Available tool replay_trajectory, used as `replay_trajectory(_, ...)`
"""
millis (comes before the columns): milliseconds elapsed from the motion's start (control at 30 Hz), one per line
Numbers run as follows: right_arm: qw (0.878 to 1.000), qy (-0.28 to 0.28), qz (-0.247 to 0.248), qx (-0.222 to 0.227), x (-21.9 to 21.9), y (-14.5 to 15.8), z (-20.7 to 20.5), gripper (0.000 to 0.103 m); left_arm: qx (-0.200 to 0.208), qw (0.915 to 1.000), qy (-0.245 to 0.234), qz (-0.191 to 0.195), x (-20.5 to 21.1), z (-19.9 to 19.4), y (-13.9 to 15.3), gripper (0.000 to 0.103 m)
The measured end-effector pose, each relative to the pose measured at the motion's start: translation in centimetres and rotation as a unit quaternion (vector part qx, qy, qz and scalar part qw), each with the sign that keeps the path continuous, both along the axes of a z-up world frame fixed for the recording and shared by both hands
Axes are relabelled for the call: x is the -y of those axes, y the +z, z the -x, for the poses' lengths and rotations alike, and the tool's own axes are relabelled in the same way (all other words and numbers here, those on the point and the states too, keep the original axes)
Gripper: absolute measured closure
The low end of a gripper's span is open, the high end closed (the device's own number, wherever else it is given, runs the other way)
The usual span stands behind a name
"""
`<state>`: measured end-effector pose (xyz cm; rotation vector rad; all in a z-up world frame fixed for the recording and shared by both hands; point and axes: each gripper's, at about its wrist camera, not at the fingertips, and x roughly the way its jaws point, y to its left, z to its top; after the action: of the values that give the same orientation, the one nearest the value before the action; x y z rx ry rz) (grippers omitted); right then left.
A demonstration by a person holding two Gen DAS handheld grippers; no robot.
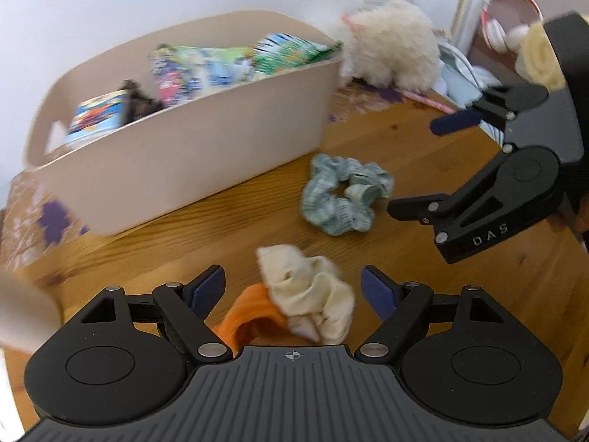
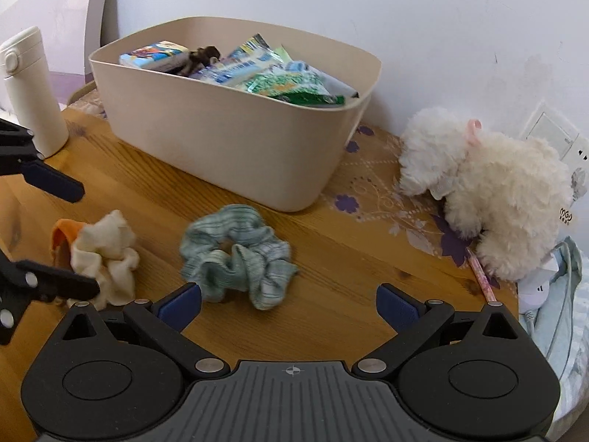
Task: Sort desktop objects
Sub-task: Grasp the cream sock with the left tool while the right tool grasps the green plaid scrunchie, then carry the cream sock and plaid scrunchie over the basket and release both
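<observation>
Two-gripper rig over a wooden desk, both tools angled down at a small scatter of hair scrunchies. Left gripper spread wide, nothing between the blue pads, poised just short of the cream scrunchie, which lies crumpled on top of an orange scrunchie, the two touching and overlapping. Right gripper likewise wide open and empty, hanging just near of the green scrunchie, which sits alone on bare wood, right of the cream-and-orange pair and near of the beige bin. Bin already partly filled with colourful packets and a small box, standing far across the desk against the wall; probably the drop point, judging by the task. To the bin's left in the right wrist view, a white bottle; to the far right, a fluffy white plush toy on a floral mat. Scrunchies likely feather-light, soft and squashy: no breakage risk, little slip on gathered cloth, but prone to collapsing flat under a shallow pinch. Best hold likely across one bunched side of the ring, pads straddling the thick ruffle rather than the centre hole. Cream one probably tricky: a deep bite may drag the orange one up with it.
</observation>
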<state>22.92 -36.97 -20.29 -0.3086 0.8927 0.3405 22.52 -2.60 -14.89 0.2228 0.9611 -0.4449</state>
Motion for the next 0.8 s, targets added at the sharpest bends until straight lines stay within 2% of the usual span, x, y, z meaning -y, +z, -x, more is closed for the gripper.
replay_trajectory(200, 0.999, 0.019, -0.03, -0.015, 0.3, -1.2, -1.5, 0.001, -0.027, 0.9981, -0.053, -0.017, 1.1, -2.2, -1.7, 0.021)
replay_trajectory(300, 0.999, 0.036, -0.033, -0.014, -0.4, -1.8, -2.0, 0.004, -0.05, 0.9963, -0.07, -0.007, 0.6, -3.4, -2.5, 0.023)
replay_trajectory(367, 0.998, 0.04, -0.036, -0.015, -0.8, -2.2, -2.4, 0.009, -0.068, 0.9946, -0.078, -0.003, 0.3, -4.2, -3.1, 0.029)
replay_trajectory(467, 0.998, 0.037, -0.049, -0.025, -1.1, -2.7, -2.9, 0.021, -0.089, 0.9918, -0.091, -0.006, 0.2, -5.0, -3.9, 0.042)
replay_trajectory(600, 0.996, 0.039, -0.061, -0.042, -1.2, -3.3, -2.9, 0.044, -0.083, 0.9895, -0.118, -0.011, 0.5, -5.0, -4.1, 0.049)
replay_trajectory(733, 0.996, 0.03, -0.072, -0.049, -0.8, -3.2, -2.8, 0.066, -0.082, 0.9884, -0.128, -0.001, 0.4, -5.3, -4.0, 0.073)
replay_trajectory(800, 0.996, 0.03, -0.071, -0.052, -0.7, -3.2, -2.7, 0.073, -0.084, 0.9884, -0.127, 0.004, 0.2, -5.3, -4.0, 0.078)
